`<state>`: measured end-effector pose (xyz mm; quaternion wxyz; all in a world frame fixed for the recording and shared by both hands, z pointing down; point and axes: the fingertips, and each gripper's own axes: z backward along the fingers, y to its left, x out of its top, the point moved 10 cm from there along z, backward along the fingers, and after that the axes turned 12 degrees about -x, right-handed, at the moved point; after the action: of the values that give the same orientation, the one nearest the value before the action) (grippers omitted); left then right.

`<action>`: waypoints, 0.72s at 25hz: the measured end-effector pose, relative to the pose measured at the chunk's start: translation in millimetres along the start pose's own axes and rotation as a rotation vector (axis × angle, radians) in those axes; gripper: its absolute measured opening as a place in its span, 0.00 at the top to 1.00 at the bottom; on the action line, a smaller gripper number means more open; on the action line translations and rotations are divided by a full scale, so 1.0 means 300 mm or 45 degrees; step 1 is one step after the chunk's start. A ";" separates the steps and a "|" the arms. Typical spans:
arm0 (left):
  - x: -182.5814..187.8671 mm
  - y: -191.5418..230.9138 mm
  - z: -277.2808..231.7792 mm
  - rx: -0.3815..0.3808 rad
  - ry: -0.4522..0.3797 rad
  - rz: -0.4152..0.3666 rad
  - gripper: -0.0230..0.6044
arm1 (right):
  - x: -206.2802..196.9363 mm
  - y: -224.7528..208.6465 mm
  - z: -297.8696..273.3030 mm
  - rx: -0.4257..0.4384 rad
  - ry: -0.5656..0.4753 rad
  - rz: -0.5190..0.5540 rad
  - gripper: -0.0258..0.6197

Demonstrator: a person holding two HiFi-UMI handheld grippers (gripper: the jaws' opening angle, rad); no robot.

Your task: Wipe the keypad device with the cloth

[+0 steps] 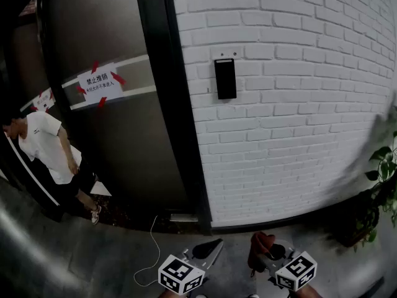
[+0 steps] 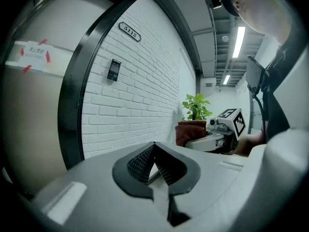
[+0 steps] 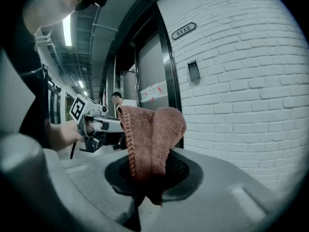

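The keypad device is a slim black panel fixed upright on the white brick wall, well above both grippers. It also shows small in the left gripper view and the right gripper view. My right gripper is low at the frame's bottom, shut on a folded brown cloth that sticks up out of its jaws. My left gripper sits beside it to the left, jaws shut with nothing between them. Both are far from the wall.
A dark door with a black frame stands left of the keypad and bears a taped paper sign. A person in a white shirt stands at far left. A white cable lies on the floor. A potted plant is at right.
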<state>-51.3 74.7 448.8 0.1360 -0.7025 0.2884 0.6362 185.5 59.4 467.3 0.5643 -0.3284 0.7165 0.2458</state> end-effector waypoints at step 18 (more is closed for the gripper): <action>-0.033 -0.202 -0.168 0.165 -0.003 0.029 0.94 | -0.052 -0.206 0.133 0.160 0.036 0.027 0.88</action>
<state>24.7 97.1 455.6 0.1743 -0.6882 0.3369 0.6185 259.9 50.1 474.0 0.5711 -0.2882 0.7417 0.2017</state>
